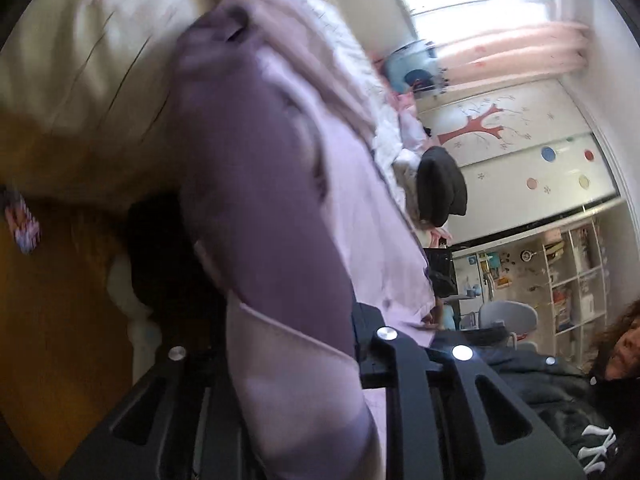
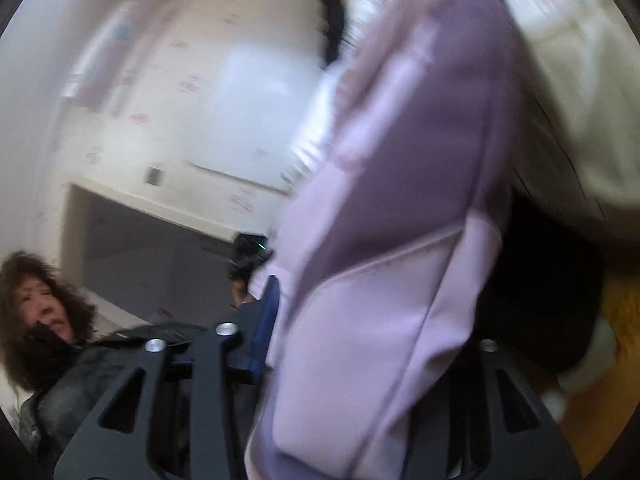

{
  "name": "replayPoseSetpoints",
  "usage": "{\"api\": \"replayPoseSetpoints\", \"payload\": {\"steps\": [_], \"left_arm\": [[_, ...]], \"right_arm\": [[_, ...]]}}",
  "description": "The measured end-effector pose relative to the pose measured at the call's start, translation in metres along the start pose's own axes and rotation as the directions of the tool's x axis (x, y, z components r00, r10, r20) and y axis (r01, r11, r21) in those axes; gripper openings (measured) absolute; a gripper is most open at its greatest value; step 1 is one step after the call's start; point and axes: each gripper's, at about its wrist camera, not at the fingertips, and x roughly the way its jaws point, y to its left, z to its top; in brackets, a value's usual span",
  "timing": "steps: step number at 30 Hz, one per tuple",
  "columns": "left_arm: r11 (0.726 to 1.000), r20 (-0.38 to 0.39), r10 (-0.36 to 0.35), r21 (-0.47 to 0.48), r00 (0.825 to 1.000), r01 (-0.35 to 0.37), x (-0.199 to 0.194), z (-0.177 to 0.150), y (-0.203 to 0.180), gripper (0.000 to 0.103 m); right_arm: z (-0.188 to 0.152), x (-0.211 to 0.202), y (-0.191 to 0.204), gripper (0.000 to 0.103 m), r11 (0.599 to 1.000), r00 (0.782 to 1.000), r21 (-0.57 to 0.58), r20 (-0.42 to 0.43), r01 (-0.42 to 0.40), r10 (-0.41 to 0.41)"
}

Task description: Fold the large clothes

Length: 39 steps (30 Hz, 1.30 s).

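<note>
Both tongs hold the same lilac garment (image 1: pixel 280 208) up in the air. In the left wrist view the left tongs (image 1: pixel 288 360) have cloth running down between the fingers, and in the right wrist view the right tongs (image 2: pixel 352 360) are filled the same way, so each seems closed on a fold of fabric, though the fingertips themselves are hidden under it.

I judge the step to be a lift and spread before laying the garment flat. To do it well, draw the two tongs apart until the top edge runs taut and level, keep the grips near the corners, and let the length hang straight (both views are blurred, so slower is better).

Beyond the tongs lies the cream bed (image 1: pixel 80 100), partly behind the cloth, with a dark bundle (image 1: pixel 440 188) and pale bedding further along it. Below the bed's edge shows the orange floor (image 1: pixel 60 340). The person (image 2: pixel 48 312) stands close behind both tongs, so open room lies forward, over the bed.
</note>
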Motion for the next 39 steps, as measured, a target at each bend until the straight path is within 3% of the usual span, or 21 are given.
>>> {"api": "replayPoseSetpoints", "payload": {"steps": [4, 8, 13, 19, 29, 35, 39], "left_arm": [[0.998, 0.024, -0.025, -0.049, 0.999, 0.026, 0.005, -0.009, 0.019, 0.029], [1.0, 0.102, 0.023, -0.008, 0.995, -0.022, -0.004, -0.002, -0.005, 0.029], [0.997, 0.236, -0.04, 0.072, 0.971, 0.024, -0.026, 0.019, -0.055, 0.021], [0.988, 0.339, -0.155, 0.05, 0.928, 0.147, -0.039, 0.042, -0.064, 0.02], [0.971, 0.411, -0.236, 0.071, 0.88, 0.227, -0.048, 0.093, -0.068, 0.02], [0.958, 0.468, -0.279, 0.076, 0.838, 0.276, -0.043, 0.148, -0.068, 0.02], [0.959, 0.495, -0.27, 0.066, 0.826, 0.275, -0.038, 0.2, -0.067, 0.02]], "right_arm": [[-0.017, 0.003, -0.022, 0.045, 0.997, 0.999, 0.061, 0.02, -0.049, 0.048], [-0.014, 0.001, -0.008, 0.045, 0.989, 0.986, 0.027, 0.083, -0.144, 0.142], [0.008, -0.001, 0.033, 0.045, 0.956, 0.945, -0.106, 0.159, -0.272, 0.287], [0.043, -0.019, 0.064, 0.044, 0.911, 0.878, -0.224, 0.264, -0.347, 0.4], [0.098, -0.023, 0.087, 0.044, 0.888, 0.867, -0.304, 0.258, -0.346, 0.426], [0.141, -0.025, 0.093, 0.044, 0.887, 0.855, -0.32, 0.294, -0.333, 0.427], [0.181, -0.024, 0.095, 0.044, 0.899, 0.854, -0.312, 0.327, -0.306, 0.405]]}}
